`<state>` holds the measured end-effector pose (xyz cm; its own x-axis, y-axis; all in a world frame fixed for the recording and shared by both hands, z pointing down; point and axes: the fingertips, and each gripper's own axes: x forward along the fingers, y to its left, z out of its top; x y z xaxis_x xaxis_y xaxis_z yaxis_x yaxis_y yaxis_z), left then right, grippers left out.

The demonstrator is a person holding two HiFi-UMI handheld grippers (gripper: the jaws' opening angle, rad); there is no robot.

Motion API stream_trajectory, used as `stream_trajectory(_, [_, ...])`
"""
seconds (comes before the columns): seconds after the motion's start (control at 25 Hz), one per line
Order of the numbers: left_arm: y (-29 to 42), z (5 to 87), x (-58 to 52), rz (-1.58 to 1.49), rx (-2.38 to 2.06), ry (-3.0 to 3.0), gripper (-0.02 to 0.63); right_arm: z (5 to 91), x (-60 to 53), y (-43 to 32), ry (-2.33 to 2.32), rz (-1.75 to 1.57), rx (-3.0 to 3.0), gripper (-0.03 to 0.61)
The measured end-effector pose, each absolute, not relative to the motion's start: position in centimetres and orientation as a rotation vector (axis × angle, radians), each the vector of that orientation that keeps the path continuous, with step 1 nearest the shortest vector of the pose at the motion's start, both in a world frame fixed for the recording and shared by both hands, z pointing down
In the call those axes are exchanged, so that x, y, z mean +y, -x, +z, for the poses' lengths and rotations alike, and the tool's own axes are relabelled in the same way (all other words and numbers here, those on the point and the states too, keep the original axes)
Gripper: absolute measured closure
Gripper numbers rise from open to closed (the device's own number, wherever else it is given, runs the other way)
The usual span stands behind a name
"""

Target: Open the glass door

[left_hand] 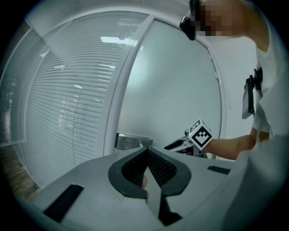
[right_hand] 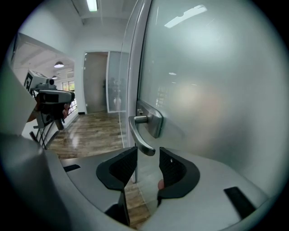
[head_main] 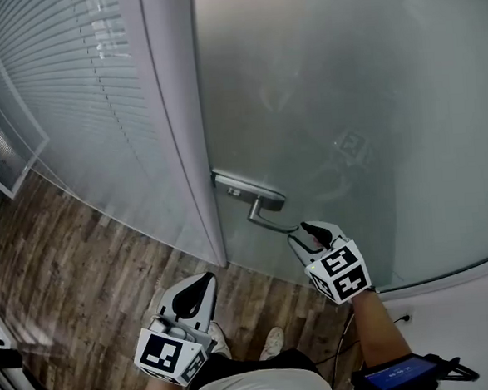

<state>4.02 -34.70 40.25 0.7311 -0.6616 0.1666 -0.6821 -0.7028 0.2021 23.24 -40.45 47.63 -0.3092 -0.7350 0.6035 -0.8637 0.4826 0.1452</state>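
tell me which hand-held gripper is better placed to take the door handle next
Right. The right hand-held gripper has its jaws parted and lined up on the free end of the door handle, not yet gripping it. The left hand-held gripper is shut and hangs lower, away from the handle.
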Motion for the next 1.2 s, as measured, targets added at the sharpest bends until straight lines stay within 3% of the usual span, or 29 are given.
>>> stream_trajectory(0.48, [-4.1,40.1,-35.1,0.125,-1.064,-2.688,0.615,47.7,-40.6,-22.8,-1.340,0.286,-2.127,0.472])
stream_trajectory(1.2, [-3.7,38.9,-35.1,0.111,-1.070,-2.683,0.615,51.1,-41.6,-23.4,-1.445,0.454,-2.128,0.468])
